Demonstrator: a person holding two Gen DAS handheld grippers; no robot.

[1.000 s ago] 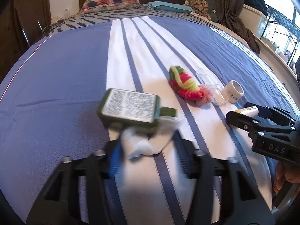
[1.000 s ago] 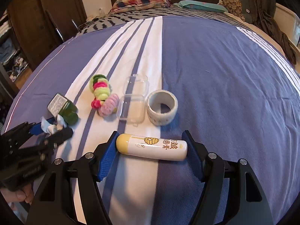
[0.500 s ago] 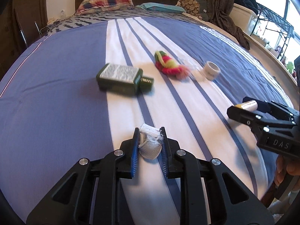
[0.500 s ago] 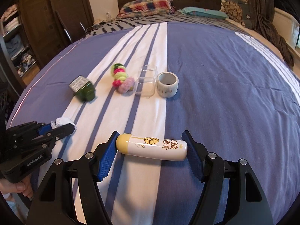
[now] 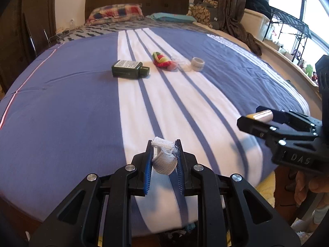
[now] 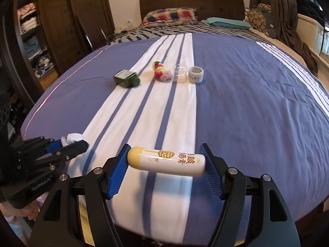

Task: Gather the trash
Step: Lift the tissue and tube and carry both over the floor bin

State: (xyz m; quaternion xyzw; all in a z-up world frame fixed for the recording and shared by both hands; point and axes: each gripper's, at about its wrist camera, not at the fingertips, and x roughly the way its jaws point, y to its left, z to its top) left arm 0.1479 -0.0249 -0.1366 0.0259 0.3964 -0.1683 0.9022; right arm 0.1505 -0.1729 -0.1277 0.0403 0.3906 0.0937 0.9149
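So both hands are loaded now. Nearest in, the left gripper (image 5: pixel 163 160) is pinched down on a crumpled white wad of tissue (image 5: pixel 165 158). A second ago that wad was lying on the bed just in front of the green bottle with the jaws wide around it; they've just been closing, and now the blue pads are tight on it and it's off the cover. The right gripper (image 6: pixel 166 165) is clamped end to end on the white tube with the yellow cap (image 6: pixel 166 161), same grip as a second ago, nothing changed there.

The bigger change is that both tools have backed way off. They're now hanging over the near edge of the bed (image 5: pixel 61 107), with the floor showing underneath, and the stuff still on the cover looks a lot farther away than it did.

What's left out there, in a row across the white stripes, left to right: the green bottle (image 6: pixel 125 77) on its side, the bundle of colourful hair ties (image 6: pixel 161 73), a clear plastic box (image 6: pixel 180 74) and the white roll of tape (image 6: pixel 196 74). None of it has been touched.

My read: two pieces are picked and on their way to a bin, which I can't see in either view. Whether the rest counts as trash, can't tell.
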